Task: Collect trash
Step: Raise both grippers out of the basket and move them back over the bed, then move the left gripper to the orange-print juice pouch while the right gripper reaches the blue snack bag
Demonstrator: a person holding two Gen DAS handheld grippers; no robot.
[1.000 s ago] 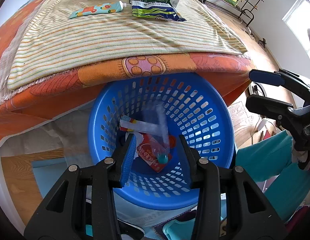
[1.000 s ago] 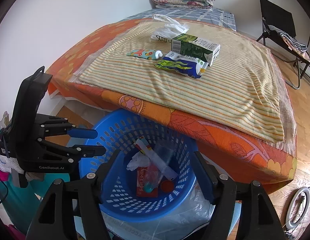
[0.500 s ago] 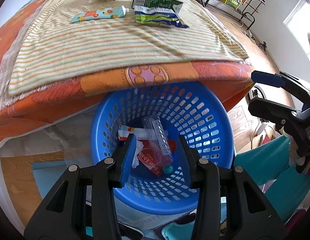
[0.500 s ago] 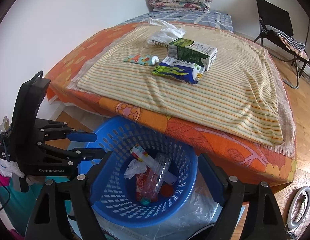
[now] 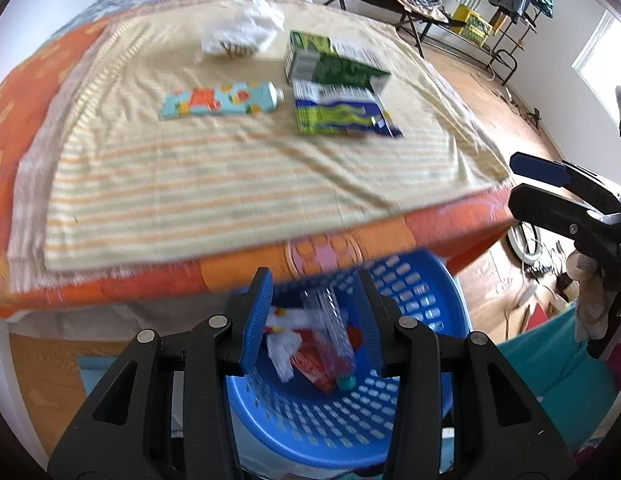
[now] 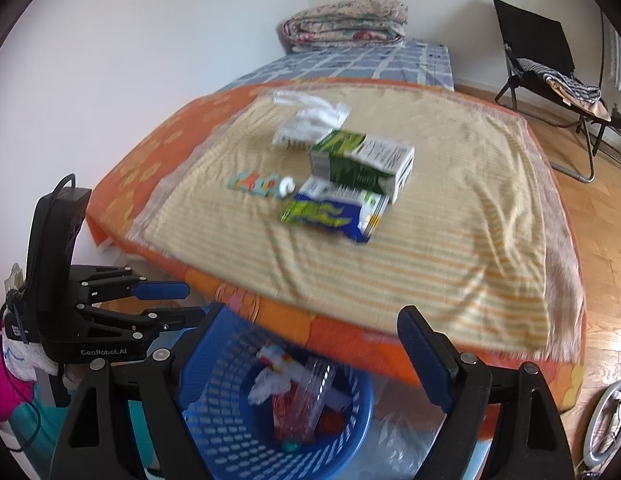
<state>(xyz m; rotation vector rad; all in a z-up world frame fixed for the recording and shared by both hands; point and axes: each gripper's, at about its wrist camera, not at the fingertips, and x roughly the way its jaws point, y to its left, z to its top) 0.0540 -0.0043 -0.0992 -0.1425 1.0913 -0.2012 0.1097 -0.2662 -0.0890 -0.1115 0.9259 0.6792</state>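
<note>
Left wrist view: both claws, left claw (image 5: 315, 322) and right claw (image 6: 310, 354), gape empty over the blue basket (image 5: 422, 280).

bed (image 6: 158, 152) under striped cloth (image 6: 450, 216) (trash atop)

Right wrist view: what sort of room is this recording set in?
Most likely a bedroom in a home. A low bed with an orange cover fills the view, a folded quilt lies at its far end, and a folding chair with clothes on it stands on the wood floor beside it.
</note>
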